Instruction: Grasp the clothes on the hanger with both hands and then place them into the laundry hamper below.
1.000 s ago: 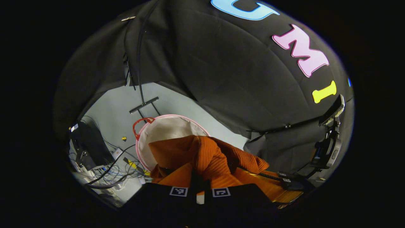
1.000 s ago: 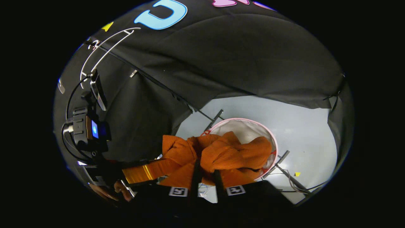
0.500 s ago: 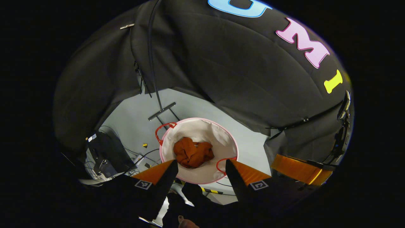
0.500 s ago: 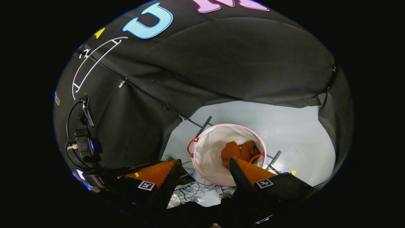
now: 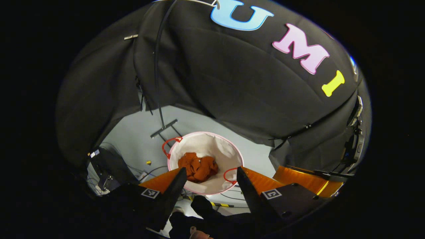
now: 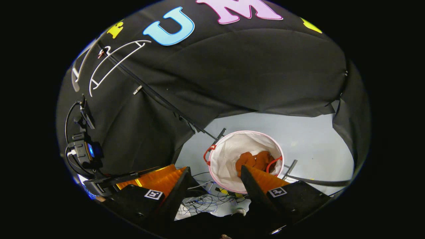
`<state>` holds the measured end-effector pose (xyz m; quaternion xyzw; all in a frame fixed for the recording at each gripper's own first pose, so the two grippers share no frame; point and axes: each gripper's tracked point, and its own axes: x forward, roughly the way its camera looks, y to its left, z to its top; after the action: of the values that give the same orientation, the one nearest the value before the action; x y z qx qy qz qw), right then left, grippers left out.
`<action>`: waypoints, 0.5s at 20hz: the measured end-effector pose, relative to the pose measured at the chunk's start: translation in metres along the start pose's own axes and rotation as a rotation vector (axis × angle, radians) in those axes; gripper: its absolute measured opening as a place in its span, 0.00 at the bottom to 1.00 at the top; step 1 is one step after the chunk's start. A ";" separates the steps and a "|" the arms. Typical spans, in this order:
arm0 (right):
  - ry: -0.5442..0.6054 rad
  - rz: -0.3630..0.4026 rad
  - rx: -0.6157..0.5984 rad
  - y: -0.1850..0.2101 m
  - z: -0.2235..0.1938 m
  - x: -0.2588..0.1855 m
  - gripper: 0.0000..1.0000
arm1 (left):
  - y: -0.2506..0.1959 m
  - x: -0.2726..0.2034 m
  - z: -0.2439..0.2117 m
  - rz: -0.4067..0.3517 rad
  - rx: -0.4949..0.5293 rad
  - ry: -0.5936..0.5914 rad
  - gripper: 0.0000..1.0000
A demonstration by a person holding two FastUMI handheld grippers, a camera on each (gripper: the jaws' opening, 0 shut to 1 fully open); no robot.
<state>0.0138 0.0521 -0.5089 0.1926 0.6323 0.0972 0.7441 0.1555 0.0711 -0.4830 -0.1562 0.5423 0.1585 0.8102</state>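
The orange garment (image 5: 198, 167) lies crumpled at the bottom of the white, pink-rimmed laundry hamper (image 5: 217, 149) on the grey floor. My left gripper (image 5: 211, 172) hovers well above the hamper, open, with nothing between its fingers. In the right gripper view the same garment (image 6: 254, 161) rests inside the hamper (image 6: 229, 154), partly behind one finger. My right gripper (image 6: 215, 169) is likewise open and empty, high over the hamper's left rim. A bare white hanger (image 6: 111, 61) hangs on the rail at the upper left.
The clothes rack's foot (image 5: 163, 128) stands on the floor just behind the hamper. A tangle of cables (image 6: 201, 200) and a black equipment box (image 5: 106, 166) sit on the floor to the hamper's left. Black cloth walls close in all around.
A second ago both grippers were shut on the orange garment above the hamper. Both opened, the garment dropped into the hamper, and the grippers have since drawn slightly up.
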 end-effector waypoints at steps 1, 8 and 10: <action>-0.024 -0.004 0.003 0.005 -0.004 -0.009 0.99 | -0.005 -0.013 0.003 -0.020 0.022 -0.023 0.96; -0.312 -0.002 -0.025 0.054 -0.005 -0.107 0.99 | -0.027 -0.109 0.016 -0.174 0.196 -0.247 0.96; -0.451 -0.020 -0.068 0.066 0.008 -0.155 0.99 | -0.033 -0.150 0.030 -0.212 0.235 -0.356 0.96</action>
<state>-0.0002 0.0507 -0.3410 0.1780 0.4482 0.0654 0.8736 0.1401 0.0415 -0.3298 -0.0867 0.3859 0.0333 0.9178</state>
